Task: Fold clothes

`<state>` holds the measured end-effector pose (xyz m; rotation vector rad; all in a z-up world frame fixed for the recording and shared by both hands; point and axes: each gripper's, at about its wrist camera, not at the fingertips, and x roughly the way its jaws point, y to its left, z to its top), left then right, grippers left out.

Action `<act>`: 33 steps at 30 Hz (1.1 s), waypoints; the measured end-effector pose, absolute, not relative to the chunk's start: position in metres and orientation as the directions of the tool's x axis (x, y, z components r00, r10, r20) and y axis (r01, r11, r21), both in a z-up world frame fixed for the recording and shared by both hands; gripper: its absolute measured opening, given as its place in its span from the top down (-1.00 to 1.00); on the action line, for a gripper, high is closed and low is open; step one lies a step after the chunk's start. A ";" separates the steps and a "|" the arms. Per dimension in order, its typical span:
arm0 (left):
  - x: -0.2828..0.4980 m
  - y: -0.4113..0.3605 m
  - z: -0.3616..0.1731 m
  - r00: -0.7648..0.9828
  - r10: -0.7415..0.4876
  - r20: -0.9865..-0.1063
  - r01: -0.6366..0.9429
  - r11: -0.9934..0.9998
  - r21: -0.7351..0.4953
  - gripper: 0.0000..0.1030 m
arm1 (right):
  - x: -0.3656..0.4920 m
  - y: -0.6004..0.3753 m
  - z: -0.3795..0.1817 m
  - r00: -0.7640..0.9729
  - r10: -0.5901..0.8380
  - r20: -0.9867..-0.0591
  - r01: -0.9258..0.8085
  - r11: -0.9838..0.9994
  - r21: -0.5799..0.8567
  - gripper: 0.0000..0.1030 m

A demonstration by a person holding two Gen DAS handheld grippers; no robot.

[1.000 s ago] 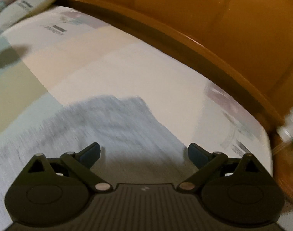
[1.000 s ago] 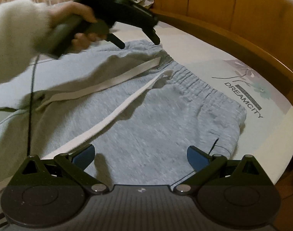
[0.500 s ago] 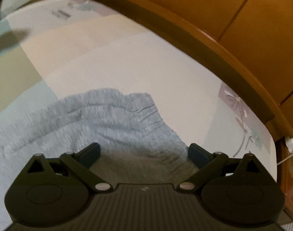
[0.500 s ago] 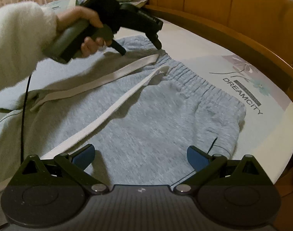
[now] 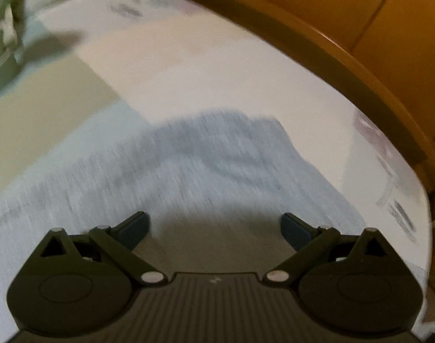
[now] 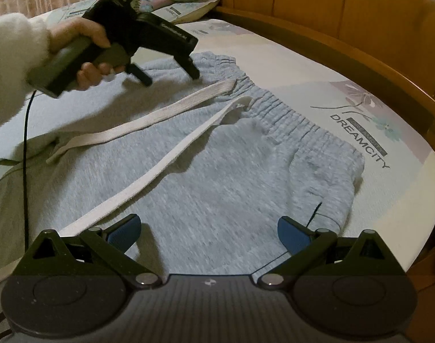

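Trousers: grey trousers lie flat on the bed, drawstrings loose across them.
Left gripper: fingers spread, empty, above the waistband.
Right gripper: fingers spread, empty.

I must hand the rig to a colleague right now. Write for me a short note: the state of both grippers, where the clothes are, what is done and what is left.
Left gripper: open, empty, hovering over the far corner of the waistband.
Right gripper: open, empty, above the near part of the garment.
Grey fleece sweatpants: lying flat on the pastel printed bedsheet, elastic waistband toward the wooden headboard. The two cream drawstrings lie loose across the front.
Done: the waist area looks spread out; no fold is visible.
Left: grasp the fabric and make all the folds.
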<state>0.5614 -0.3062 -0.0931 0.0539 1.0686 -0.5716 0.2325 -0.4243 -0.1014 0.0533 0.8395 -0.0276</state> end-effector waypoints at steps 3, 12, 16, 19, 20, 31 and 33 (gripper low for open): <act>0.568 -0.309 -0.092 0.359 -0.410 -0.838 0.444 0.865 -0.234 -0.92 | 0.235 -0.422 -0.103 0.662 -0.018 -0.749 0.051 0.998 0.021 -1.00; 0.507 -0.289 -0.052 0.385 -0.410 -0.827 0.586 0.801 -0.124 -0.91 | 0.237 -0.411 -0.112 0.661 -0.085 -0.746 0.061 0.996 -0.060 -1.00; 0.464 -0.269 -0.037 0.417 -0.413 -0.809 0.675 0.737 -0.028 -0.93 | 0.238 -0.413 -0.109 0.658 -0.061 -0.751 0.015 0.998 -0.068 -1.00; 0.449 -0.251 -0.041 0.447 -0.385 -0.807 0.688 0.725 0.034 -0.93 | 0.238 -0.423 -0.098 0.630 0.016 -0.776 -0.098 0.994 -0.058 -1.00; 0.447 -0.244 -0.045 0.449 -0.382 -0.808 0.687 0.726 0.038 -0.93 | 0.239 -0.425 -0.092 0.640 0.027 -0.768 -0.124 0.990 -0.068 -1.00; 0.466 -0.200 -0.095 0.424 -0.346 -0.837 0.584 0.811 -0.040 -0.95 | 0.299 -0.432 -0.107 0.600 0.286 -0.747 -0.490 0.869 -0.061 -1.00; 0.464 -0.200 -0.096 0.430 -0.342 -0.835 0.590 0.807 -0.027 -0.96 | 0.289 -0.449 -0.108 0.596 0.308 -0.741 -0.477 0.879 -0.019 -1.00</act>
